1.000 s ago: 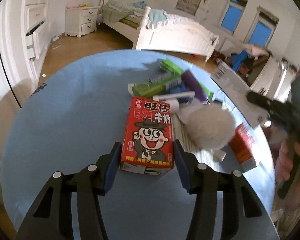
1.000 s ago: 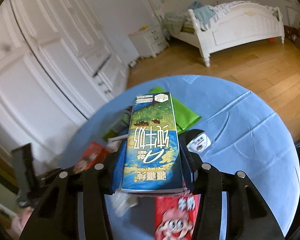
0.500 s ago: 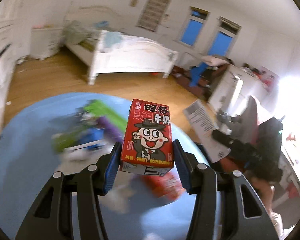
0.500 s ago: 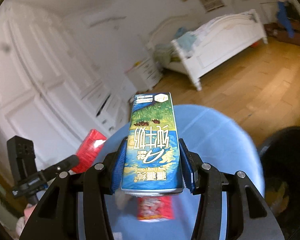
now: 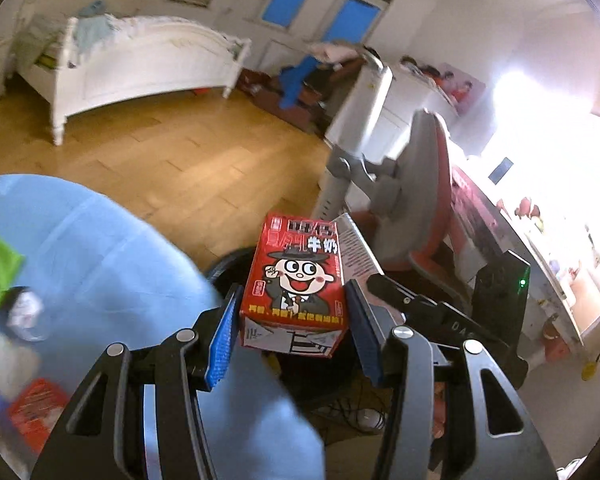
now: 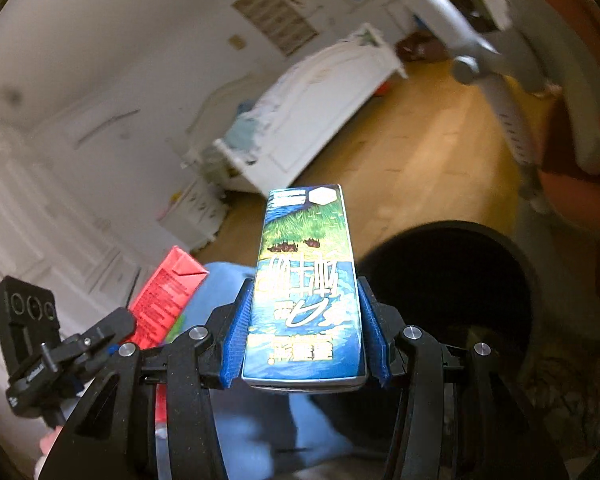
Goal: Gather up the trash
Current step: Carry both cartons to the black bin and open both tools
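Both claws have swung off the desk to the black bin. Left claw pinches the red milk carton, right claw the blue carton, with the bin ahead and below. Drop comes next, I'd say.

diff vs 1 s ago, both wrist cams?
Both grippers swung off the blue-clothed round table toward the black round bin on the floor. The left gripper lifted the red cartoon milk carton off the table. Unchanged: it stays clamped there, and the right gripper still clamps the tall blue-green milk carton. Nothing released.
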A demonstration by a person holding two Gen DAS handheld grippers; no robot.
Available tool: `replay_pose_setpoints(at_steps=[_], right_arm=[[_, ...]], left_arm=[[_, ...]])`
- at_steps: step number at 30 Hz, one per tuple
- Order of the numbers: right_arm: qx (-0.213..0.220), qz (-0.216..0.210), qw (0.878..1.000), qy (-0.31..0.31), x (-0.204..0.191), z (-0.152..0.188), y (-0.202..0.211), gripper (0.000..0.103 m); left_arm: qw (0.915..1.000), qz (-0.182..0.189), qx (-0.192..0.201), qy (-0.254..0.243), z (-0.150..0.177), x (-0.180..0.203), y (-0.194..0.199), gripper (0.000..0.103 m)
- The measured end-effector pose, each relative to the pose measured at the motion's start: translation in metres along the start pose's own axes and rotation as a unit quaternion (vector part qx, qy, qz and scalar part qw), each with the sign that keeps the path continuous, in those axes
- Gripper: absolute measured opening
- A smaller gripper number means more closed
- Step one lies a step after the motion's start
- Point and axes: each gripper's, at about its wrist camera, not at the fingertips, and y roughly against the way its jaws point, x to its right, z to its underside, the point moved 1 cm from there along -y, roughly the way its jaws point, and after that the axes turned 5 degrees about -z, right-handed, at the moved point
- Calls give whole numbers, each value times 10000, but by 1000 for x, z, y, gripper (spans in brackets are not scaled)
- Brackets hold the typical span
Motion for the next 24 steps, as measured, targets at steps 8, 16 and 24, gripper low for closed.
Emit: replay_pose_setpoints(at_steps=[8, 16, 24], right_arm=[[-112, 191, 9991, -367, 46, 19, -9, 50], [-180, 249, 9979, -563, 63, 26, -17, 50], [-320, 350, 9959, -773, 72, 29, -23, 53]], left_arm=[[9990, 25, -400, -173, 3, 23, -51, 49], [9979, -85, -605, -225, 4, 25, -72, 49], [9964, -199, -726, -384, 4, 28, -80, 51]])
